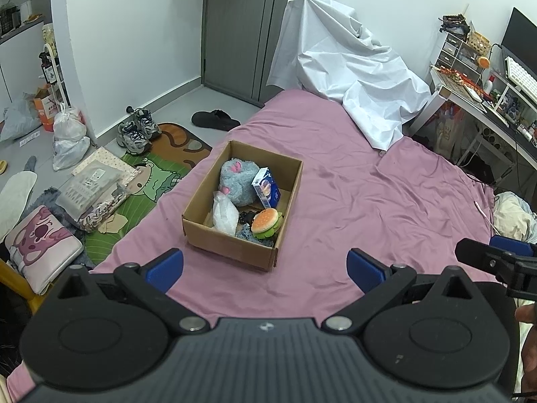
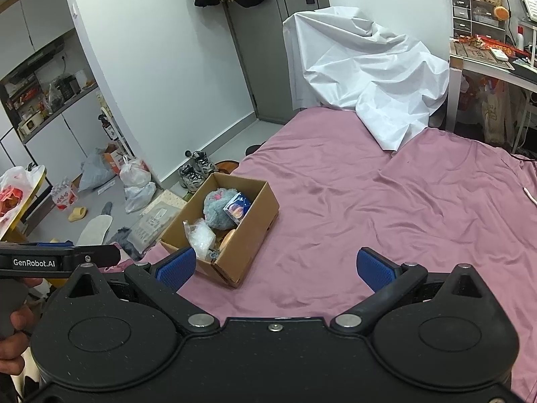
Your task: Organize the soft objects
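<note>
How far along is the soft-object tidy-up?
Looks near done: the cardboard box on the pink bedsheet already holds the grey plush, burger toy, white bag and blue carton. In hand: nothing; left gripper and right gripper are both open and empty. No loose soft items show on the sheet.

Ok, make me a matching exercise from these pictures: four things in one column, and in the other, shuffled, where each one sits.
Things:
1. burger toy
2. grey plush
3. white sheet
4. sneakers

Places:
A. far end of the cardboard box
B. on the floor by the wall
C. near right corner of the box
D. draped at the far end of the pink bed

Pairs: 1-C, 2-A, 3-D, 4-B
</note>
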A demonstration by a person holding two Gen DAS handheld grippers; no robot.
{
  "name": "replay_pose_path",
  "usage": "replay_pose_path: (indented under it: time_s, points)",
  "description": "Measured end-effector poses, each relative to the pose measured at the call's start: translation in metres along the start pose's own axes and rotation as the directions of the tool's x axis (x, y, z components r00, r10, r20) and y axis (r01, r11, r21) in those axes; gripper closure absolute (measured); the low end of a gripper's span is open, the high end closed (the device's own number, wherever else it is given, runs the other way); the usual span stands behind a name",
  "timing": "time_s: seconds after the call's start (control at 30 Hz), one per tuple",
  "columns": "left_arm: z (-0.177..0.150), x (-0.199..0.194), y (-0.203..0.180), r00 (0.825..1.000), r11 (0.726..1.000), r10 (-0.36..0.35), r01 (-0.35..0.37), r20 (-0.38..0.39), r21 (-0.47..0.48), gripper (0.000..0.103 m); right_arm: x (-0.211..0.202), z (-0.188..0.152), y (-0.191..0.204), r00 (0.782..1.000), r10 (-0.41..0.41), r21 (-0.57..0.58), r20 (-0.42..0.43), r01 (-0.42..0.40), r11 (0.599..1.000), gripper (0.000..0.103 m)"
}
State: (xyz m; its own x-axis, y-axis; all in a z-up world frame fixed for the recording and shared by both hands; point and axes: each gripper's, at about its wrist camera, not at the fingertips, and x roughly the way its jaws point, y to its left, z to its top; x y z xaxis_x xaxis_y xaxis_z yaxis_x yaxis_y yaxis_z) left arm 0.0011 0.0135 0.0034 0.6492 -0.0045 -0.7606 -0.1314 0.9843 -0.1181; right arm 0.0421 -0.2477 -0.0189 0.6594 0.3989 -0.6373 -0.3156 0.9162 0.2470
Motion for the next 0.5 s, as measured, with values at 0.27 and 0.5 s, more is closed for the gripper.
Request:
replay_pose_path:
  time_s: [0.27,0.5]
  points:
    - [-0.0004,-0.0005,0.0009,1.000,1.000,0.000,0.000,0.001,0.002,0.000,-0.0004,-0.0008,0.0010,1.000,0.002,-0.006,0.005,-0.002,1.000,0.000]
    - [-0.0010,-0.0001,0.0002,1.000,1.000,-0.001,0.001,0.001,0.000,0.000,0.0003,-0.0013,0.0022,1.000,0.008,-0.006,0.000,-0.008,1.000,0.000]
